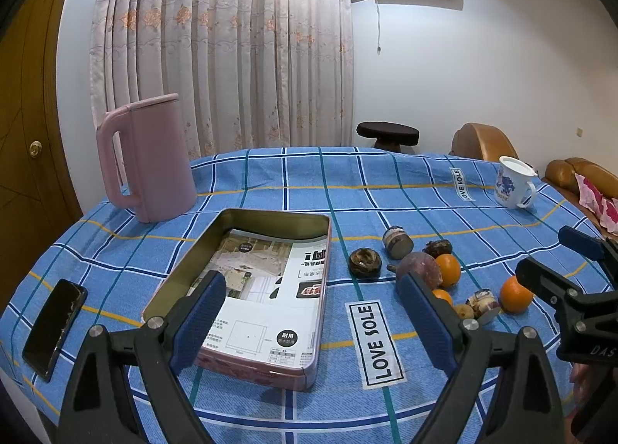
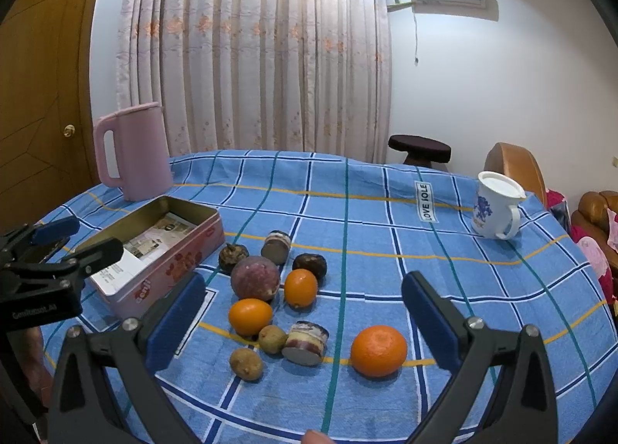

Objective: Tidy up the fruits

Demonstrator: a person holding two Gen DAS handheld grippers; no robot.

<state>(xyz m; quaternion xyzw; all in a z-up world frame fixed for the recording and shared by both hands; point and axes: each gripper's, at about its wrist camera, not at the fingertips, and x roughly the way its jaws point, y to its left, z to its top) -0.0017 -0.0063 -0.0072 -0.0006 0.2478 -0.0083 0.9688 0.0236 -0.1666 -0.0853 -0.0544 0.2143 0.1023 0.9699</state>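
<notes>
A pink metal tin (image 1: 270,368) (image 2: 170,270) lies open on the blue checked cloth, with a printed leaflet (image 1: 266,289) inside. To its right lies a cluster of fruit: a big orange (image 2: 378,350) (image 1: 515,294), smaller oranges (image 2: 300,287) (image 2: 250,316), a purple round fruit (image 2: 255,278) (image 1: 419,268), dark brown fruits (image 2: 233,257) (image 1: 365,262), small brown fruits (image 2: 246,363) and two little jars (image 2: 305,341) (image 2: 276,247). My left gripper (image 1: 313,322) is open above the tin. My right gripper (image 2: 303,322) is open above the fruit, and shows in the left view (image 1: 556,262).
A pink kettle (image 1: 148,158) (image 2: 131,150) stands at the back left. A white mug (image 2: 496,206) (image 1: 515,183) stands at the back right. A black phone (image 1: 54,326) lies at the table's left edge. Sofa cushions (image 1: 587,173) and a stool (image 2: 419,148) stand beyond.
</notes>
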